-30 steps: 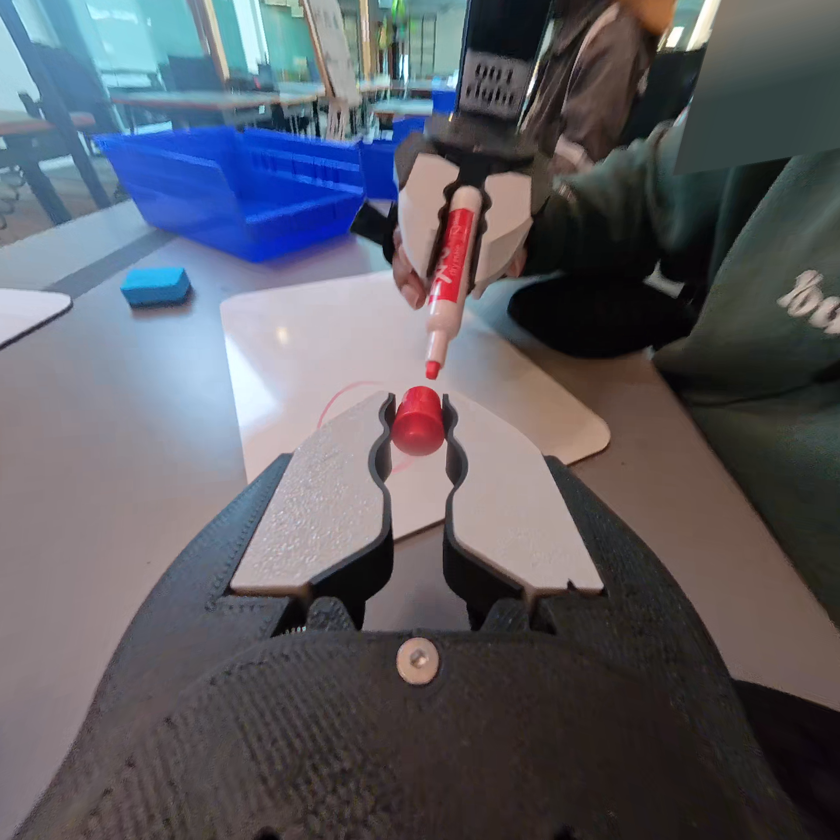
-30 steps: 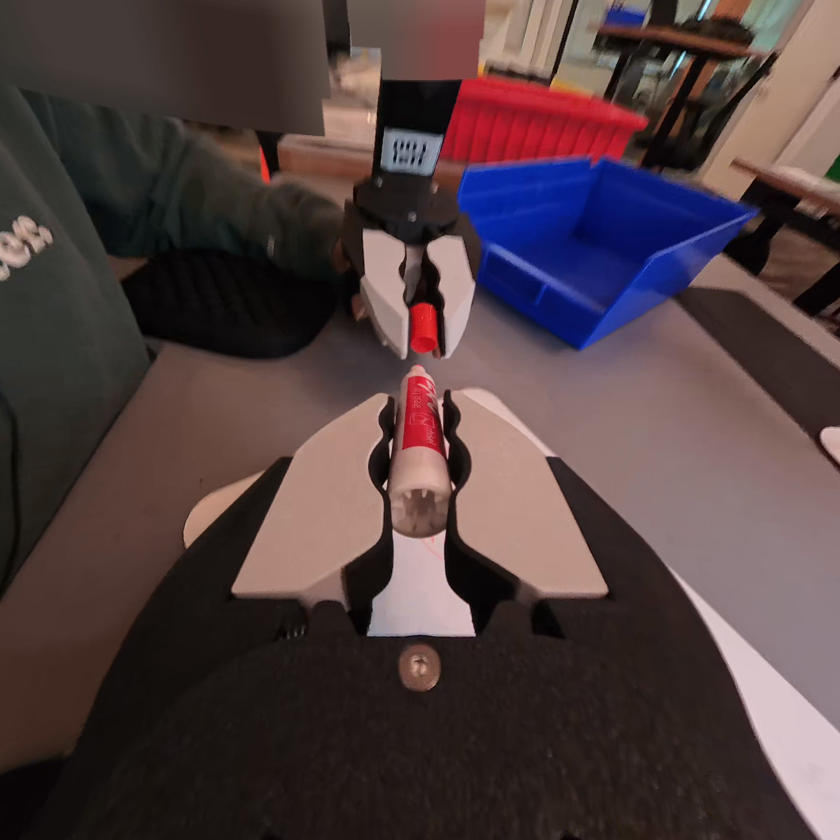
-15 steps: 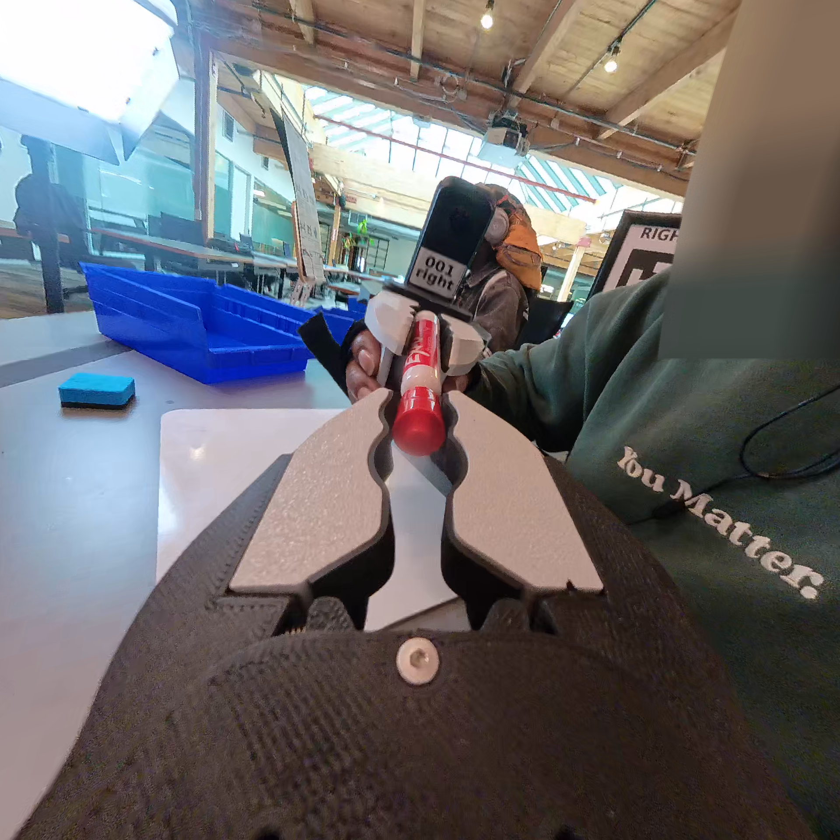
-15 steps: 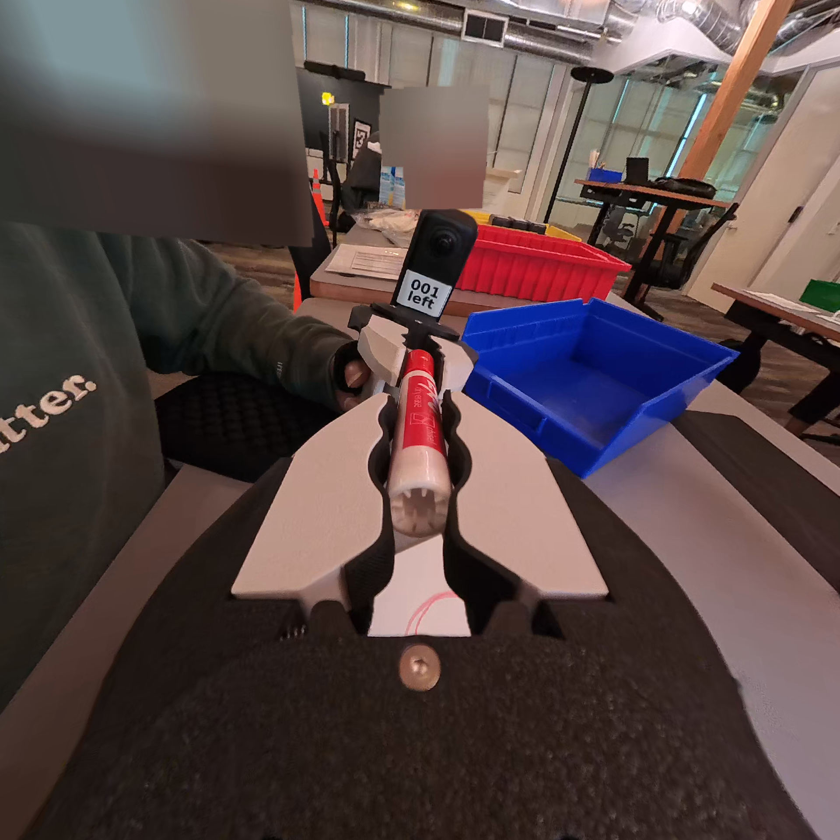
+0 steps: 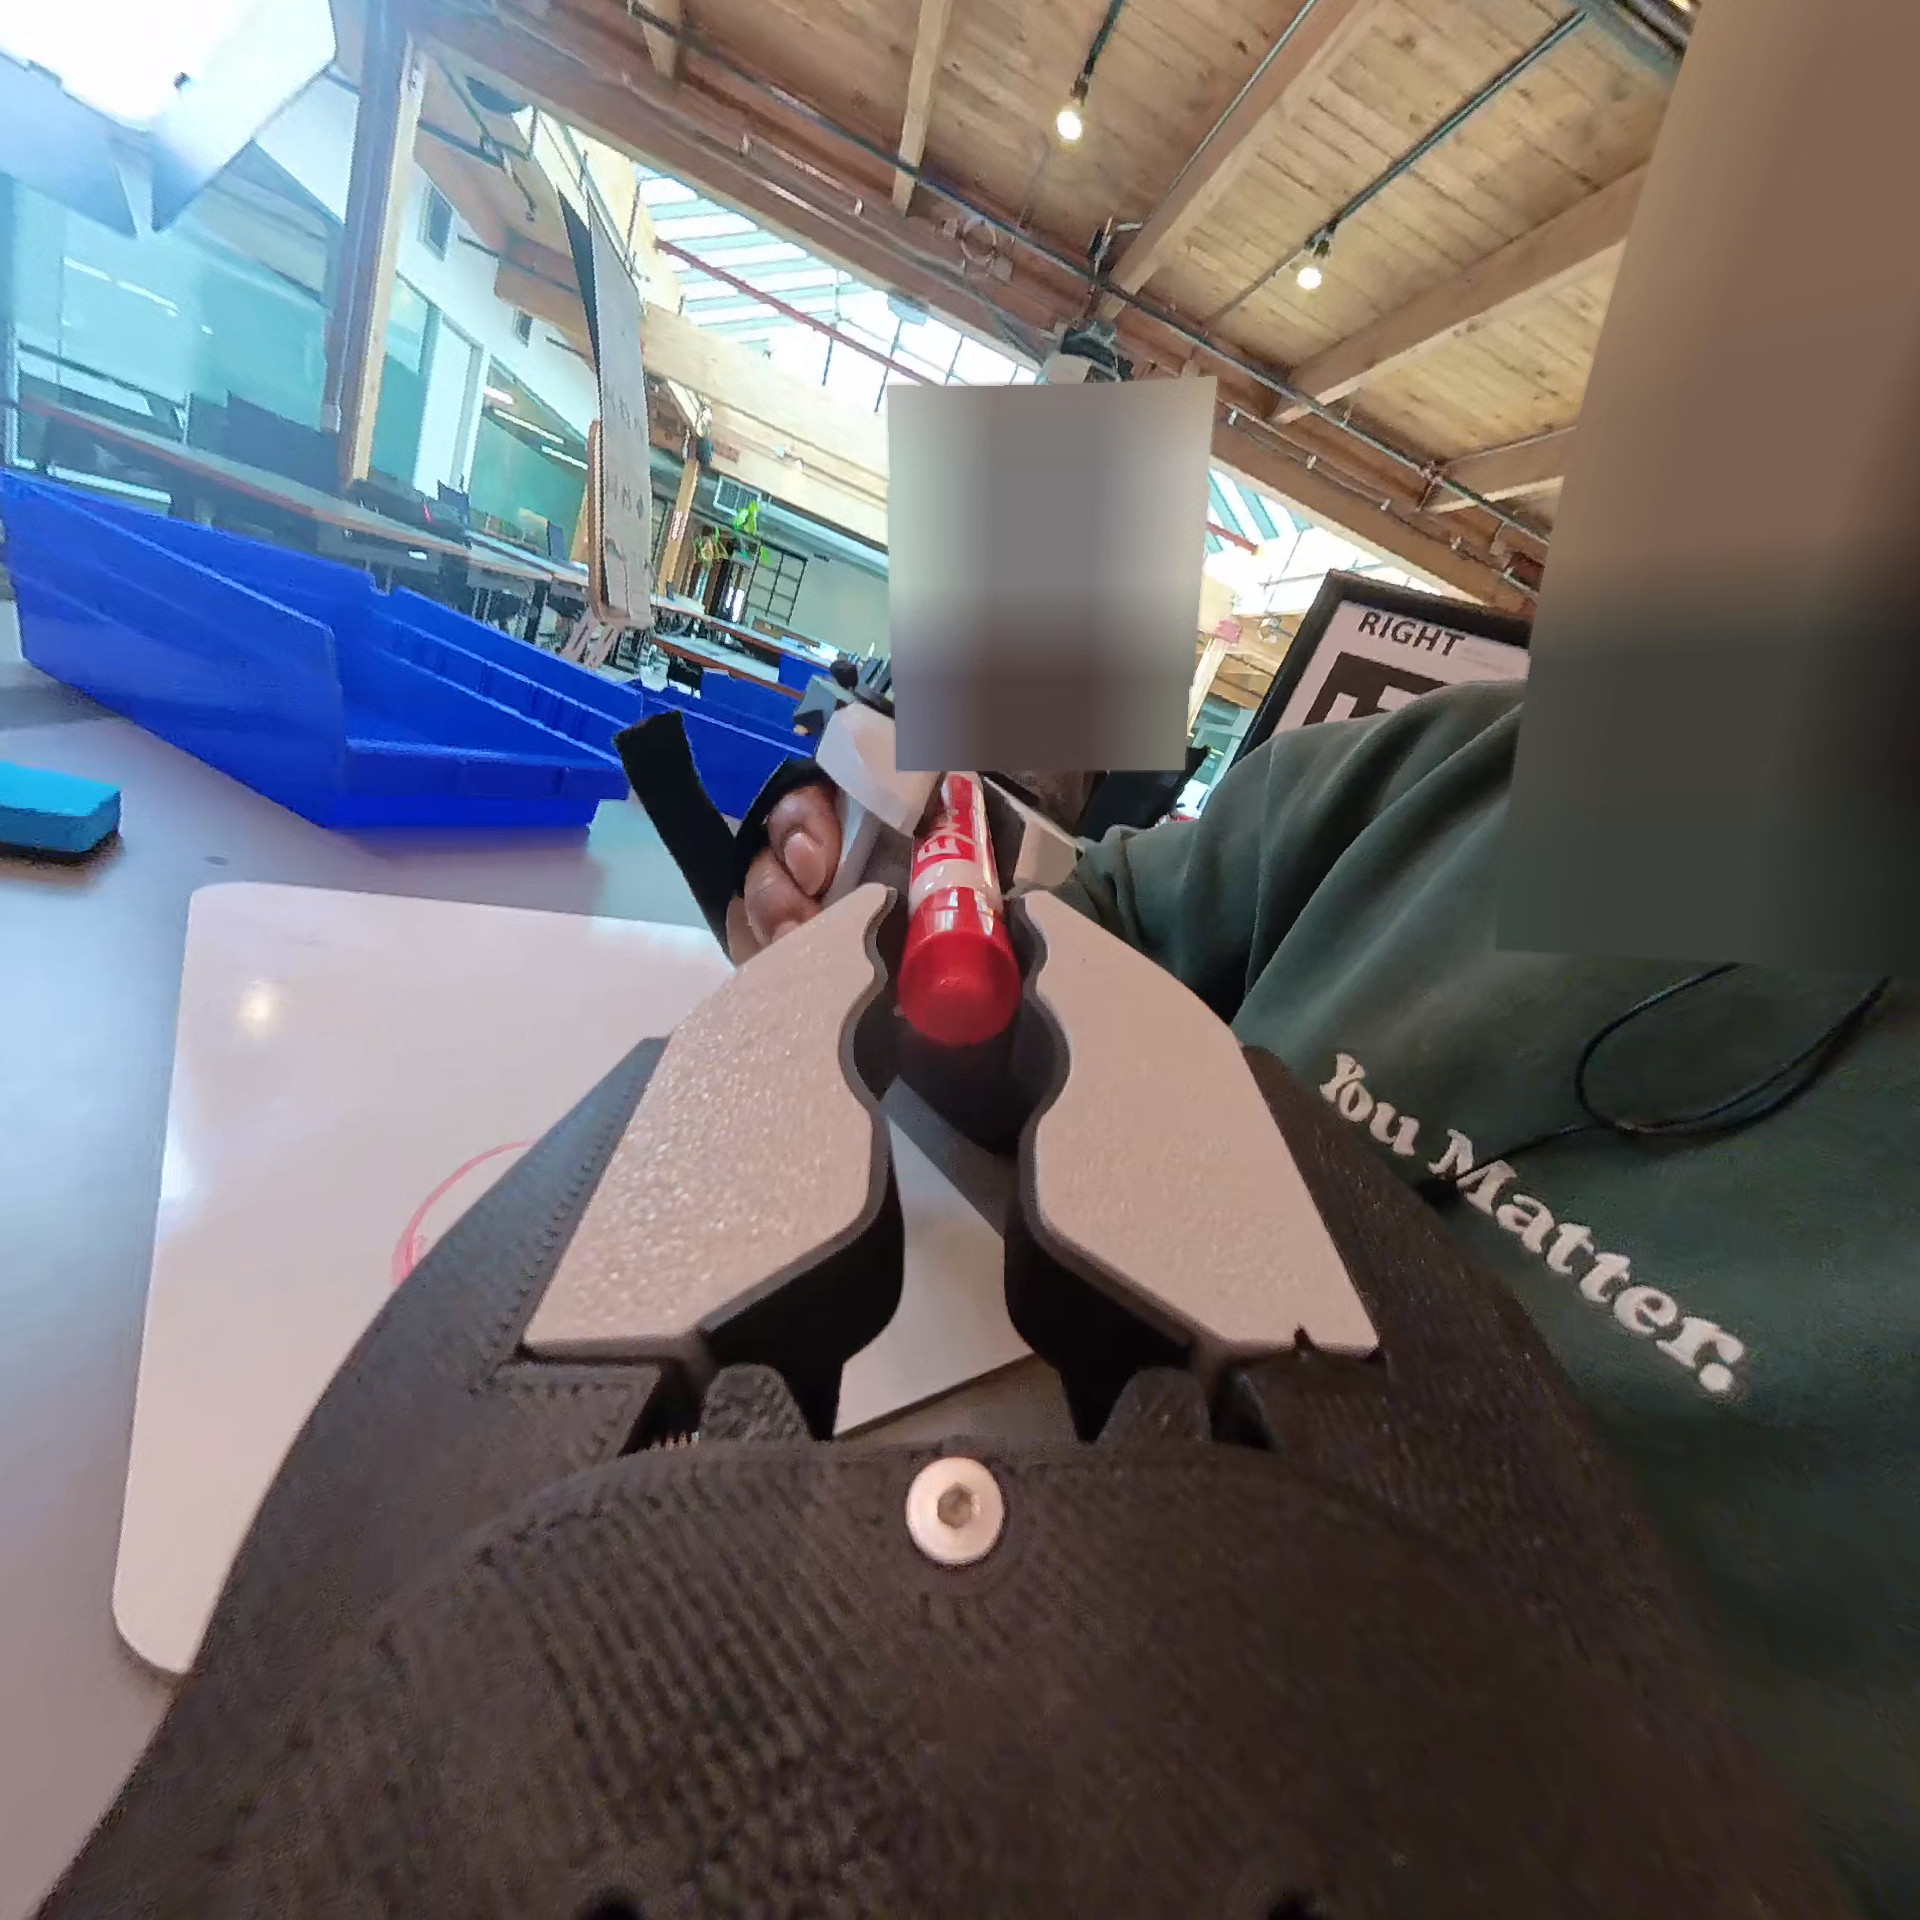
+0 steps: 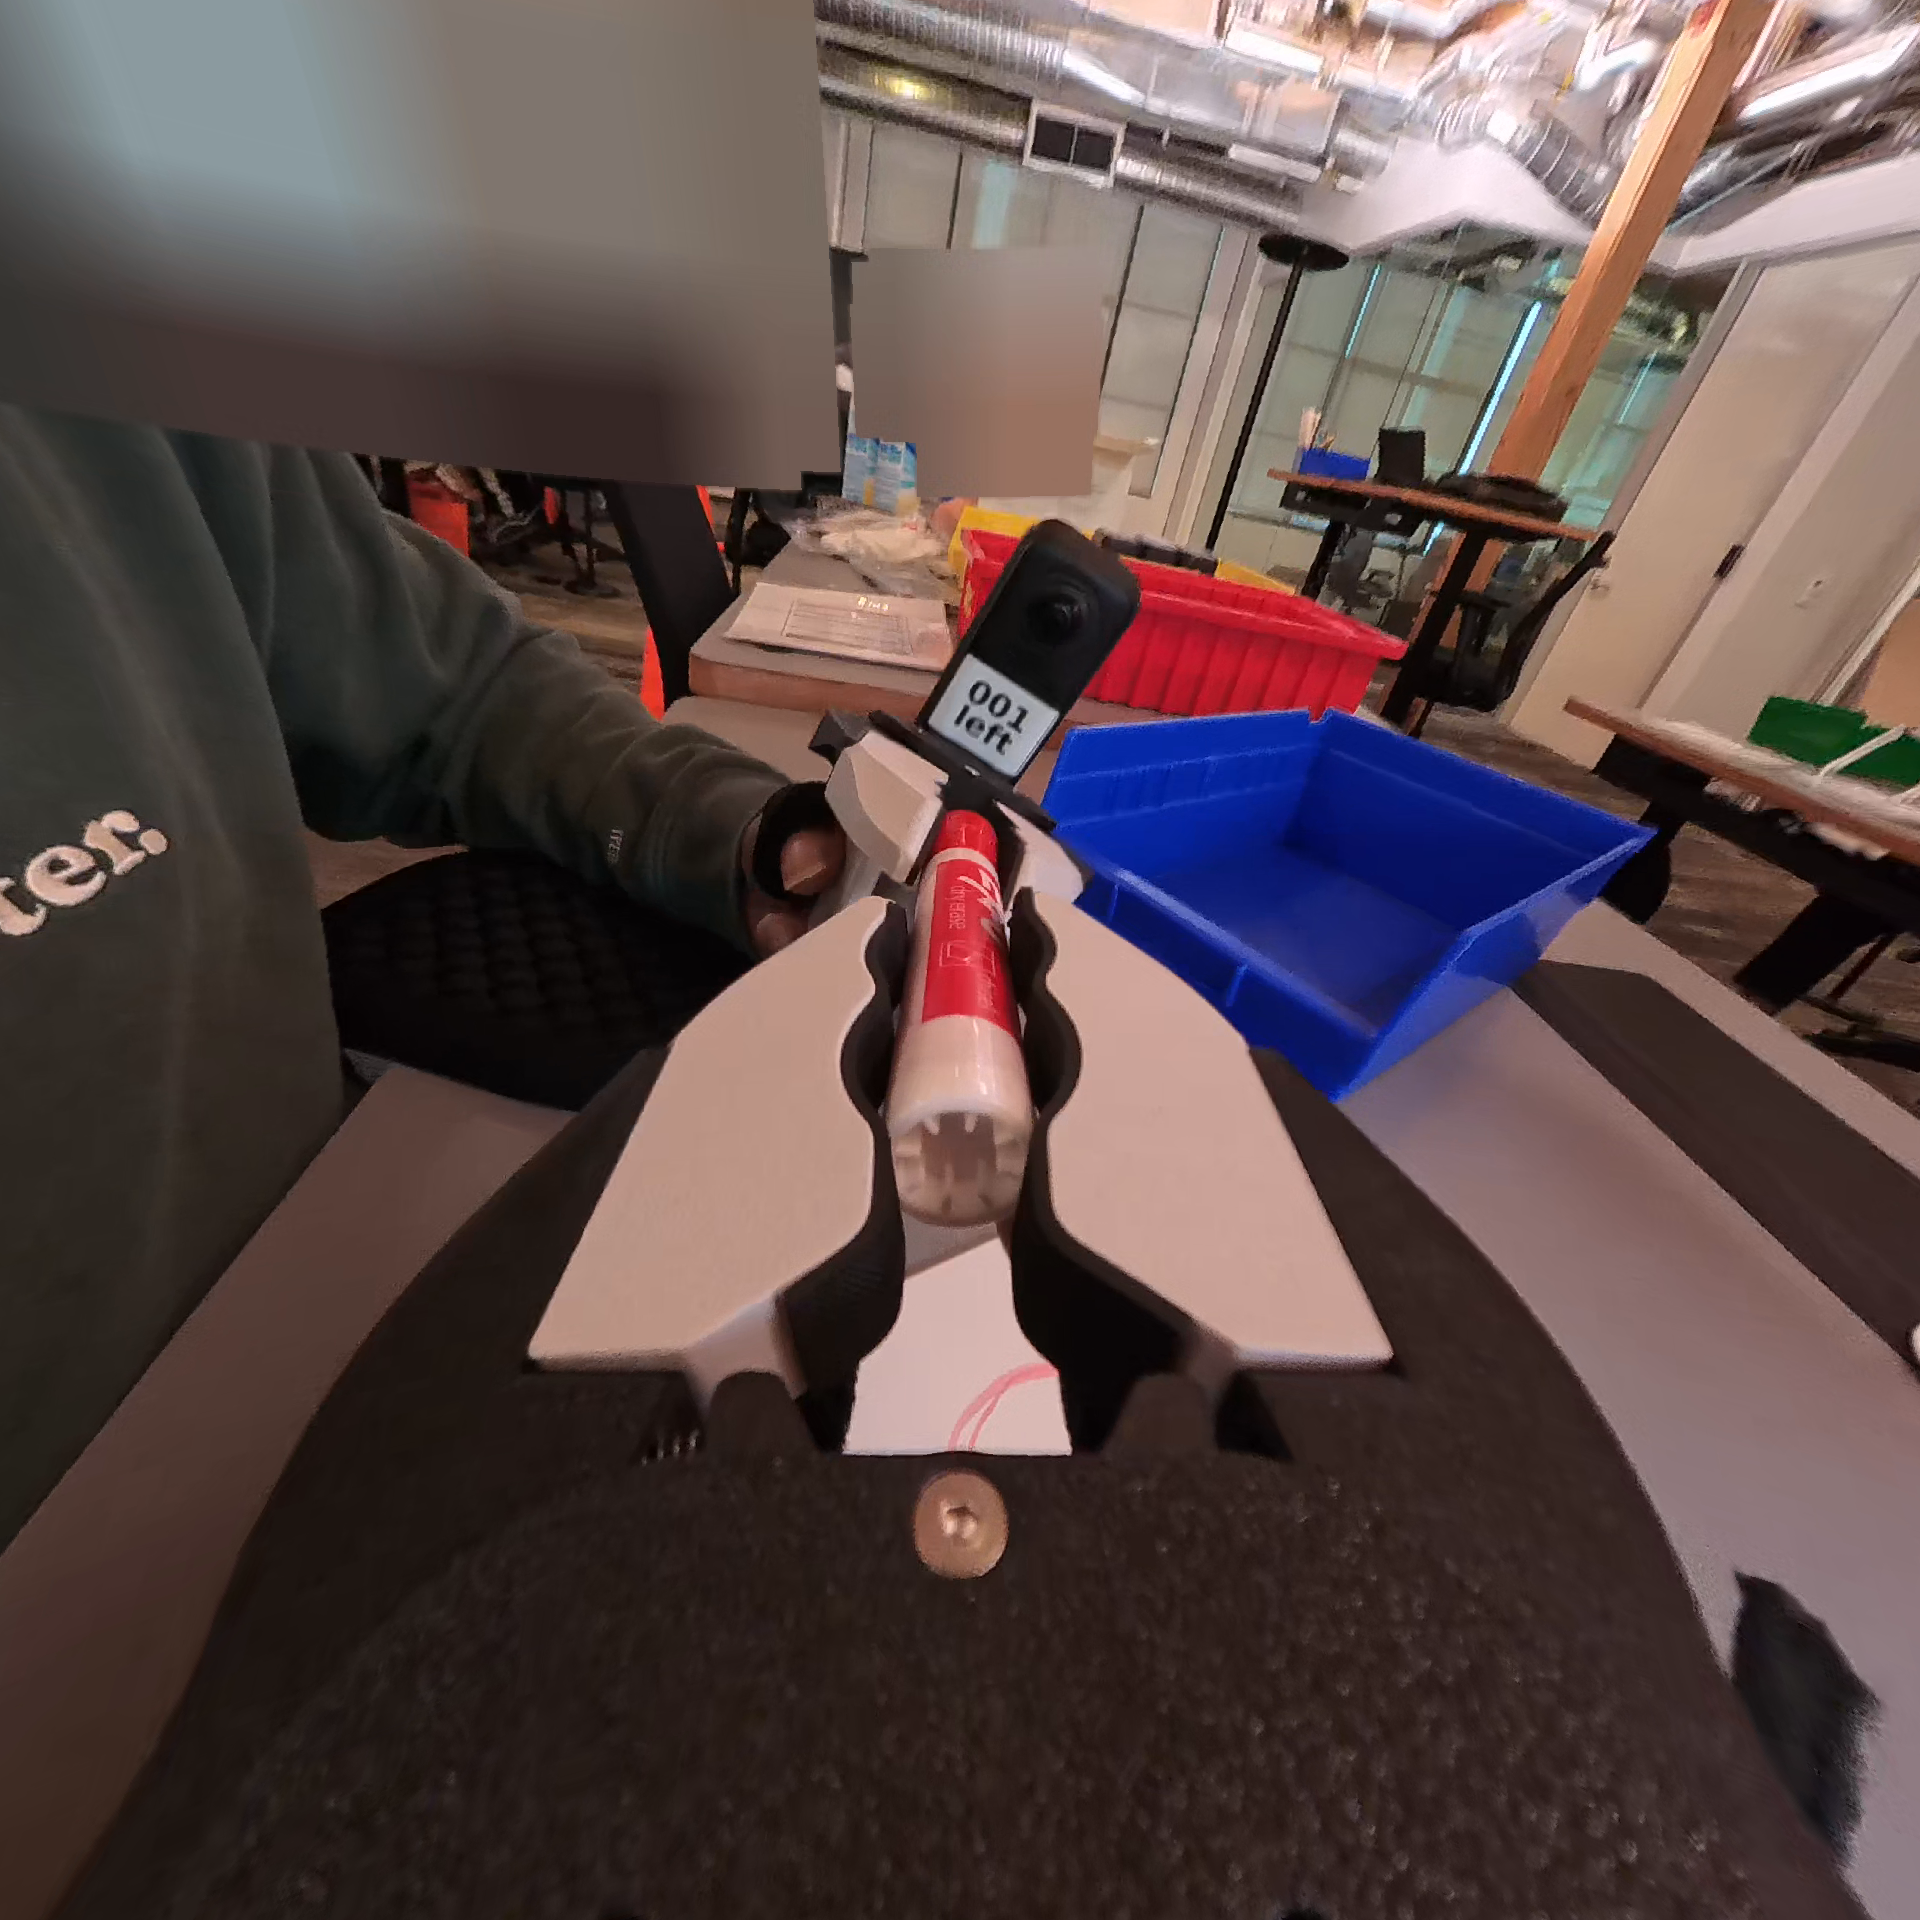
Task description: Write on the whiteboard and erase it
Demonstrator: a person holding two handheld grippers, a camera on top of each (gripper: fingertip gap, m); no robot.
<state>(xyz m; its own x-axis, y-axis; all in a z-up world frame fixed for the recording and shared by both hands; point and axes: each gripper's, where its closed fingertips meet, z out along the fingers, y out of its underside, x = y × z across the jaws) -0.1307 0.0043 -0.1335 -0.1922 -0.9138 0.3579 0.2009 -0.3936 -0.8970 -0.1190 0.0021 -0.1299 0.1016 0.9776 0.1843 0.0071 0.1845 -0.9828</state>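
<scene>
My left gripper [image 5: 954, 940] is shut on the red cap [image 5: 956, 987], which sits on the tip end of the red-and-white marker [image 5: 951, 847]. My right gripper [image 6: 956, 925] is shut on the marker's barrel [image 6: 956, 997], its white rear end toward the camera. The two grippers face each other tip to tip, raised above the white whiteboard [image 5: 364, 1039], with the marker running between them. A faint red curved line [image 5: 447, 1195] is drawn on the board. It also shows between the right fingers [image 6: 987, 1403]. A blue eraser [image 5: 52, 805] lies on the table at far left.
A blue bin [image 5: 260, 707] stands behind the board; another blue bin [image 6: 1330, 883] is right of the right gripper, with a red bin [image 6: 1195, 644] behind it. A person in a green sweatshirt [image 5: 1455, 1039] sits close behind both grippers. The grey table [image 5: 73, 1091] surrounds the board.
The marker tip, apart from the cap a second ago, has gone into the cap. Both grippers tilted up from the board and came together; in the last half second they barely moved.
</scene>
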